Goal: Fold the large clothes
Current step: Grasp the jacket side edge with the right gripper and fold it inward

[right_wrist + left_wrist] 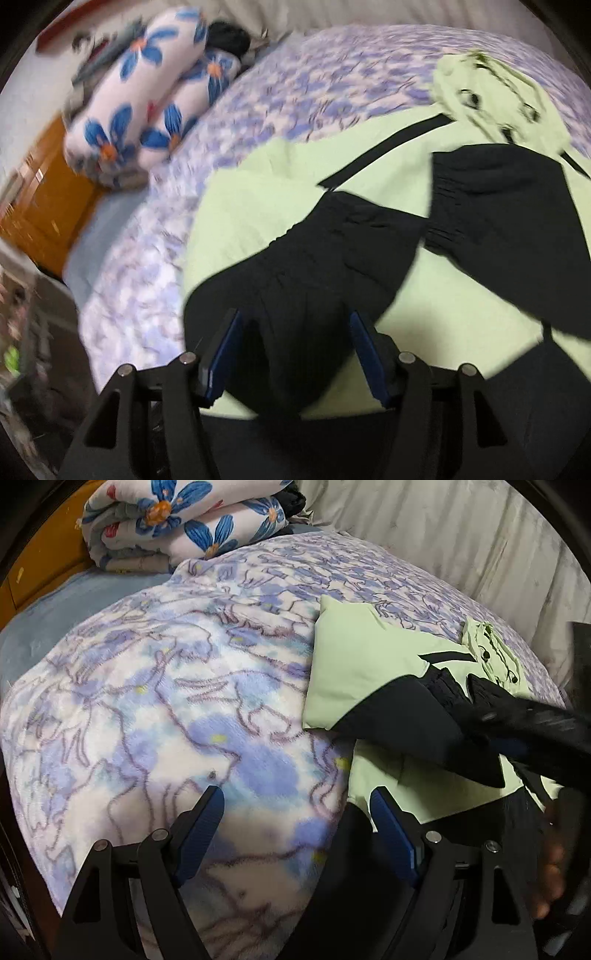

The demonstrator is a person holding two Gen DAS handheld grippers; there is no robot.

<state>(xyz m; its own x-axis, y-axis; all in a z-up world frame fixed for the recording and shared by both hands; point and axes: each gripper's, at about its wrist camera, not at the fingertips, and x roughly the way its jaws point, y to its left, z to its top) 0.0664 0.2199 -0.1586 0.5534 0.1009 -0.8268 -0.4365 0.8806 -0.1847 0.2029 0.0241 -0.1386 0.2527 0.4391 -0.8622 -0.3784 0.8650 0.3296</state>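
Ahead of both sets of fingers, a pale green jacket (258, 206) with black sleeves (332, 258) and a black stripe lies on the purple-flowered blanket (166, 701), its sleeves folded across the body. Left gripper (297, 808) fingers are spread, holding nothing. Right gripper (295, 332) fingers are spread astride a black cuff.

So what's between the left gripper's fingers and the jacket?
Left wrist view: only purple floral blanket lies between the left gripper fingers; the green-black jacket starts at the right finger.
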